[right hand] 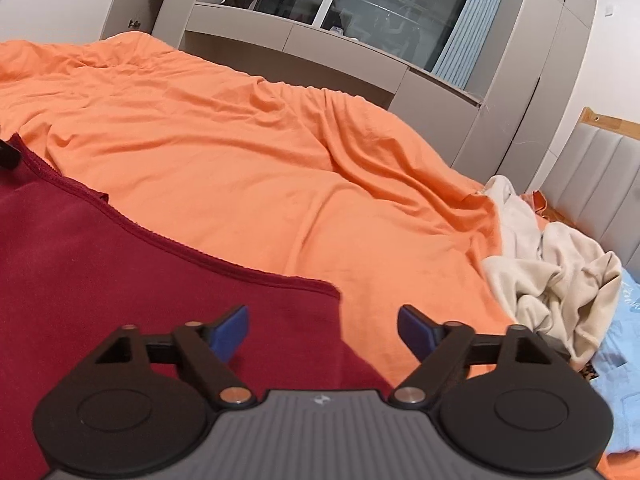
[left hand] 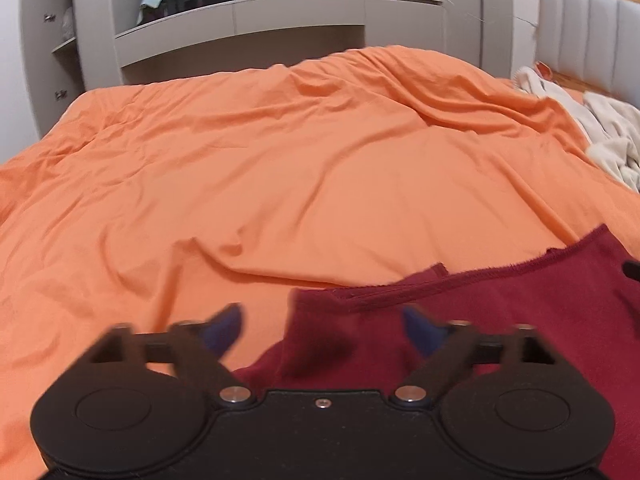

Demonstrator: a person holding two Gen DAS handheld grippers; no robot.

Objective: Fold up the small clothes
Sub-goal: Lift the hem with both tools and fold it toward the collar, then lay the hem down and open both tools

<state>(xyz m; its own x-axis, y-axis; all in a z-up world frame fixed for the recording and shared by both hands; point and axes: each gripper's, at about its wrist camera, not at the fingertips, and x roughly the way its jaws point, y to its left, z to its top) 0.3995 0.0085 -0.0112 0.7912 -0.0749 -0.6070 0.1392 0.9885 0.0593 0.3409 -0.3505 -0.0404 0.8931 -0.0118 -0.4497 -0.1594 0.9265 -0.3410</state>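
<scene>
A dark red garment (left hand: 500,312) lies flat on the orange bedcover (left hand: 280,168), its hemmed edge running across the near part of the bed. My left gripper (left hand: 322,330) hovers over the garment's left corner with its blue-padded fingers wide apart and nothing pinched. In the right wrist view the same red garment (right hand: 120,264) fills the lower left. My right gripper (right hand: 322,332) stands open over its right corner, one pad above red cloth, the other above the orange bedcover (right hand: 280,160).
A crumpled cream garment (right hand: 552,276) lies at the right by the padded headboard (right hand: 600,184), with light blue cloth (right hand: 616,360) beside it. Grey cabinets and a dark window (right hand: 380,12) stand behind the bed. The cream garment (left hand: 608,136) also shows at far right.
</scene>
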